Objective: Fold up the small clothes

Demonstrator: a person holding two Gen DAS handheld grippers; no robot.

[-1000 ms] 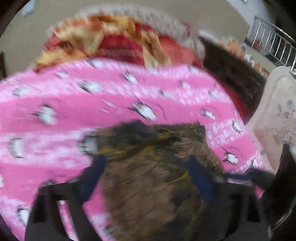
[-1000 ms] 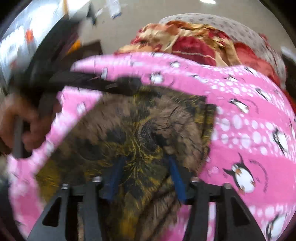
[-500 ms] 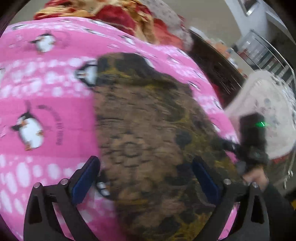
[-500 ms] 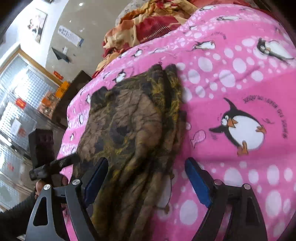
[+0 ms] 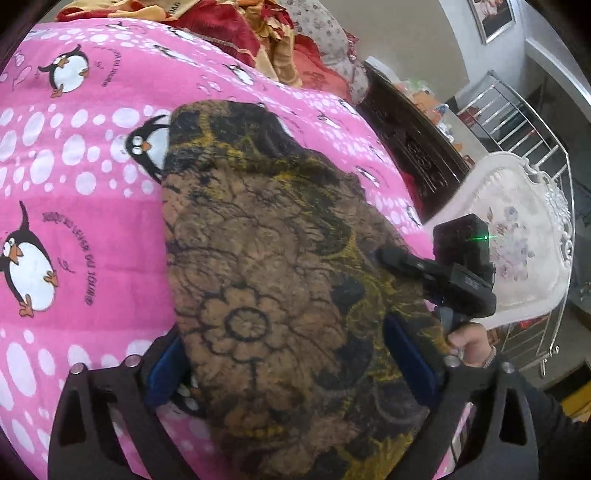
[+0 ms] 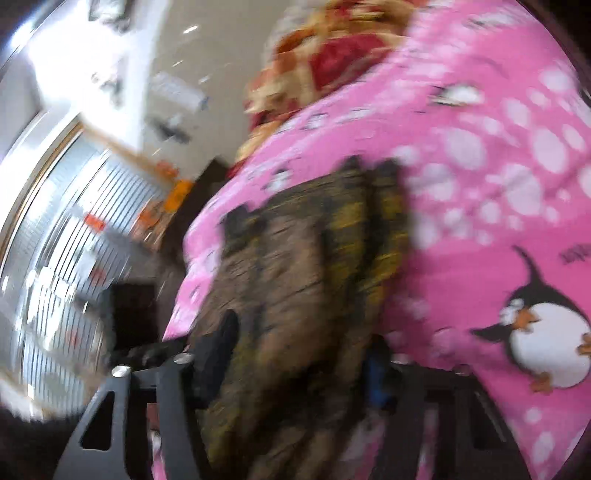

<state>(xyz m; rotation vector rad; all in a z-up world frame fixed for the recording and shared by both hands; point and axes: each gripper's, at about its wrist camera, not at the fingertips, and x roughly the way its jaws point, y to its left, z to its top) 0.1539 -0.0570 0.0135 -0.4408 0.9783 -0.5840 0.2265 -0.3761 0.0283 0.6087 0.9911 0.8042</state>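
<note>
A brown, yellow and black patterned garment [image 5: 273,280] lies folded lengthwise on the pink penguin blanket [image 5: 74,206]. My left gripper [image 5: 284,362] straddles its near end, jaws wide and closing slightly, blue pads [image 5: 162,369] at either side of the cloth without squeezing it. In the blurred right wrist view my right gripper [image 6: 299,365] is closing on the garment [image 6: 295,266], whose thick folded edge fills the gap between both fingers. From the left wrist view, one right finger [image 5: 395,258] rests on top of the garment's right edge, with a person's hand [image 5: 469,343] behind it.
A heap of red and gold bedding [image 5: 240,33] sits at the far end of the blanket. Past the right edge stand dark wooden furniture [image 5: 413,147], a white ornate headboard [image 5: 517,240] and a metal rack [image 5: 517,122]. Window grilles [image 6: 74,258] fill the left.
Both grippers came down to the garment's near end. The right gripper rolled and its jaws narrowed onto the folded edge. The left has barely shifted in the last half second.
</note>
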